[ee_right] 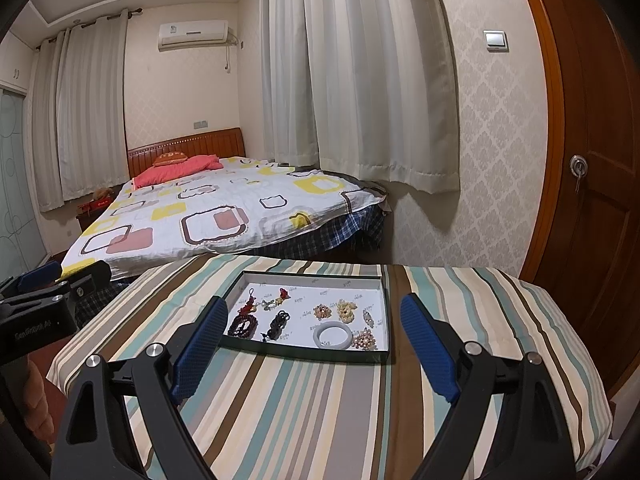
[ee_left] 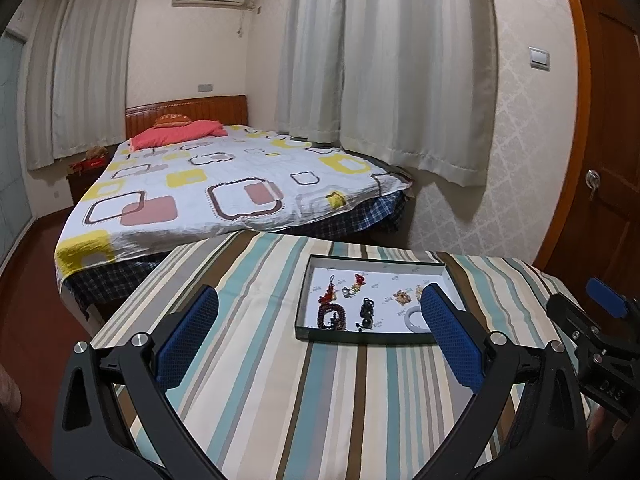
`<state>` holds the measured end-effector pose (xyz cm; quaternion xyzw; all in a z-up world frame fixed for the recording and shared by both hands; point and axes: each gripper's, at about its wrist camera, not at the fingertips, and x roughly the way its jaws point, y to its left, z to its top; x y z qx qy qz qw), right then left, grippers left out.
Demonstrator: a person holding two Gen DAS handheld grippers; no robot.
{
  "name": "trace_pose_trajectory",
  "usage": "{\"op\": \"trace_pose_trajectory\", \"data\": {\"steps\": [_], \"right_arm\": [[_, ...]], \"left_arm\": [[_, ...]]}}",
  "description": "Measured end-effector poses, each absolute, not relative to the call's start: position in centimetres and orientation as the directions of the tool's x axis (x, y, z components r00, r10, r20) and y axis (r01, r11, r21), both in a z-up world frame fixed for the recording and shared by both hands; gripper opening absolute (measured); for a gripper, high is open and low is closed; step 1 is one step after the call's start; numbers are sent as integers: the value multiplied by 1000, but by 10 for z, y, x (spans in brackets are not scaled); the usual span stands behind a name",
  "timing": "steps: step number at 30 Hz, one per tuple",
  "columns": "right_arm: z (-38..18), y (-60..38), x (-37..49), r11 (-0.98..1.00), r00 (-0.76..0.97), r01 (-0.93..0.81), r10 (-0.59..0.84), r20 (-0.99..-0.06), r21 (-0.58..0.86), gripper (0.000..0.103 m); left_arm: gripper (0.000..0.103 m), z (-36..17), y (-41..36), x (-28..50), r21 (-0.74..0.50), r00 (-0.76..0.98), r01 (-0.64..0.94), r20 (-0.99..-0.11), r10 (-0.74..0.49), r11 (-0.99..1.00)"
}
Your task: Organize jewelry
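A shallow dark-rimmed tray (ee_right: 312, 274) with a white floor lies on a striped tablecloth; it also shows in the left wrist view (ee_left: 376, 259). In it lie a dark red bead bracelet (ee_right: 243, 327), a black bead piece (ee_right: 280, 323), red tasselled charms (ee_right: 283, 294), a white bangle (ee_right: 332, 336) and several gold brooches (ee_right: 346, 309). My left gripper (ee_left: 320, 308) is open and empty, held above the cloth in front of the tray. My right gripper (ee_right: 314, 320) is open and empty, also short of the tray's near edge.
The striped table (ee_right: 320, 400) stands at the foot of a bed (ee_right: 224, 216) with a patterned sheet. Curtains (ee_right: 360, 80) hang behind. A wooden door (ee_right: 592, 160) is at the right. The left gripper's body shows at the left edge of the right wrist view (ee_right: 48, 304).
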<state>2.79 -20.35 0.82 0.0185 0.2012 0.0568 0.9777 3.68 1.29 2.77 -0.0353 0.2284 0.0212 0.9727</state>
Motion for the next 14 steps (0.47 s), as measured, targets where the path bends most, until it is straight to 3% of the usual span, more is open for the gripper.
{"op": "trace_pose_trajectory", "data": {"steps": [6,14], "right_arm": [[7,-205,30,993,912,-101,117,-393,60,85],[-10,-220,46,994,900,-70,101,-423,88,85]], "left_arm": [[99,22,13,43,-30,892,-73,-449,52,997],[99,-3,18,74,-32,853,-60,-521,34,998]]}}
